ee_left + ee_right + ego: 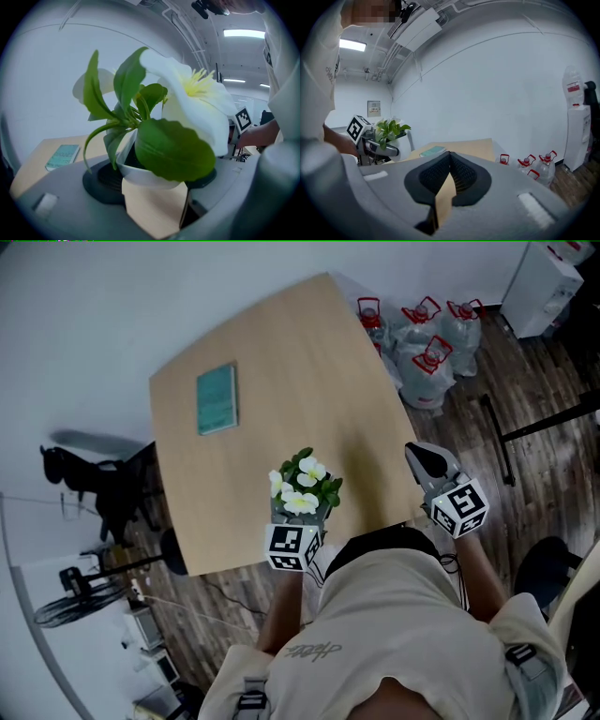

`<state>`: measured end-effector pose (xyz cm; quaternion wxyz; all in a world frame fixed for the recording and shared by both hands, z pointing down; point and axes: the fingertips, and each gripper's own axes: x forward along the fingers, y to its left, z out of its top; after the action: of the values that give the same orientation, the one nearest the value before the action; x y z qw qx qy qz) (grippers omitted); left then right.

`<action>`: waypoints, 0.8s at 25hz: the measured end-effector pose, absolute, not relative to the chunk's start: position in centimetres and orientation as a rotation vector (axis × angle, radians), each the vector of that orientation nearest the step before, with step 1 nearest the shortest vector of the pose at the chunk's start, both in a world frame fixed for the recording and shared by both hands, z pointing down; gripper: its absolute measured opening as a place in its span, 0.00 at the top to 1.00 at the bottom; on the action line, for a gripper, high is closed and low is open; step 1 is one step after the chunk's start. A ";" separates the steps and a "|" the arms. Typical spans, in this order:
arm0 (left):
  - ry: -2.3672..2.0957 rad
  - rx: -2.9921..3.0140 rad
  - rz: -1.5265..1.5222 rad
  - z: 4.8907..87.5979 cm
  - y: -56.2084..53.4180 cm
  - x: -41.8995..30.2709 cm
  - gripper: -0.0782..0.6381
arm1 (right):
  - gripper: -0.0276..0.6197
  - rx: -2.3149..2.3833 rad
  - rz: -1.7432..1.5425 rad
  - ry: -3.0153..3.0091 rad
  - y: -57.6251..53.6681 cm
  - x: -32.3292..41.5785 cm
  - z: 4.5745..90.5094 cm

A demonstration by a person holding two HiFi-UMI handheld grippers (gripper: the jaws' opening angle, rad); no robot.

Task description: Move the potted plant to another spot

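Observation:
The potted plant (305, 486) has white flowers and green leaves in a small white pot (140, 172). It is over the near edge of the wooden table (281, 371). My left gripper (302, 514) is shut on the pot, with a dark pad (101, 180) on each side of it. Whether the pot rests on the table or hangs just above it I cannot tell. My right gripper (429, 463) is off the table's near right corner, apart from the plant. Its jaws (450, 157) meet at the tips with nothing between them. The plant (389, 130) shows at the left of the right gripper view.
A teal book (217, 398) lies on the far left part of the table. Several water bottles (427, 343) stand on the floor beyond the table's right corner, next to a white dispenser (539, 277). A fan and dark gear (94, 488) stand left of the table.

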<state>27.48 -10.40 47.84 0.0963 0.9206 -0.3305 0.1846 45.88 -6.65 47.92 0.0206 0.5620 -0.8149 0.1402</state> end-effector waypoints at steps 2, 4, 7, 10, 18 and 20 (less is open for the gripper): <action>-0.956 2.739 0.524 48.0 -10.6 27.5 0.38 | 0.95 1.755 0.409 -2.494 -6.7 46.2 47.6; -0.929 2.748 0.502 48.1 -10.8 27.5 0.38 | 0.95 1.768 0.386 -2.461 -6.8 46.4 47.2; -0.897 2.764 0.502 48.4 -11.2 27.2 0.38 | 0.95 1.803 0.356 -2.432 -7.3 46.1 46.1; -0.855 2.779 0.502 48.5 -11.8 27.2 0.38 | 0.95 1.850 0.347 -2.411 -7.9 45.4 45.3; -0.741 2.788 0.533 50.9 -13.3 27.8 0.38 | 0.95 1.860 0.369 -2.368 -7.6 43.6 46.3; -0.726 2.785 0.545 51.7 -13.6 28.5 0.38 | 0.95 1.880 0.384 -2.342 -7.1 44.3 46.9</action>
<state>28.48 -13.56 51.70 0.1057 0.9454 -0.2465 0.1851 44.31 -7.11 46.90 0.0571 0.6200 -0.7722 0.1267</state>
